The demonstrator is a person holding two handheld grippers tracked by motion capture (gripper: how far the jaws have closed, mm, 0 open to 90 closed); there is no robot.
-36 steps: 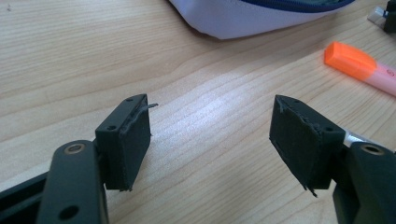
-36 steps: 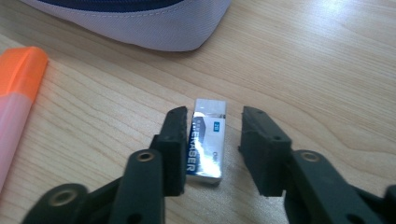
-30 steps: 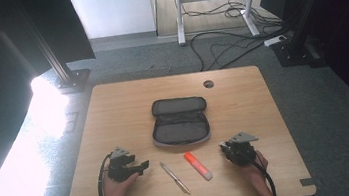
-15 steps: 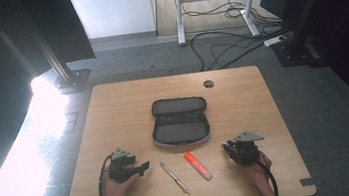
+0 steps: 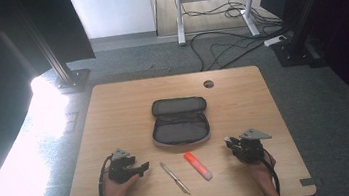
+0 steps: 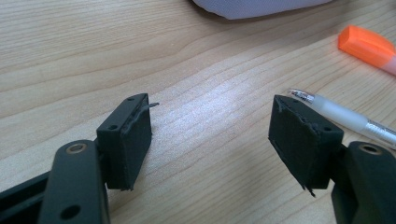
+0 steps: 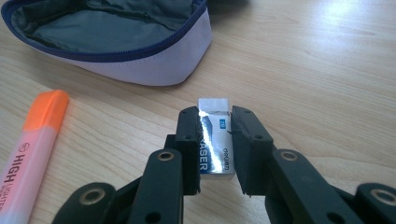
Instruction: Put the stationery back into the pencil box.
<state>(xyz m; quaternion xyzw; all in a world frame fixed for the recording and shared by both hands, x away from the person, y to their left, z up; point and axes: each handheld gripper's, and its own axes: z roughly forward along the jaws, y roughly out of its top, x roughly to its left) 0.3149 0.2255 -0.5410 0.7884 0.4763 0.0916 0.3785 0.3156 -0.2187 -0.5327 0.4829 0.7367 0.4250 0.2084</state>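
Observation:
A white eraser (image 7: 215, 135) in a blue printed sleeve sits between the jaws of my right gripper (image 7: 214, 119), which is shut on it low over the table. That gripper (image 5: 229, 143) is at the front right in the high view, pointing left. An open grey pencil case (image 5: 180, 120) lies mid-table, its lined mouth (image 7: 116, 32) just ahead of the eraser. An orange highlighter (image 5: 198, 165) and a clear pen (image 5: 174, 177) lie between the two hands. My left gripper (image 6: 212, 121) stands open over bare wood, with the pen's tip (image 6: 345, 119) just outside its right jaw.
The wooden table (image 5: 242, 94) has a round cable hole (image 5: 208, 83) at the back. Beyond it are desk legs and floor cables (image 5: 226, 41). A black stand (image 5: 66, 71) rises at the left.

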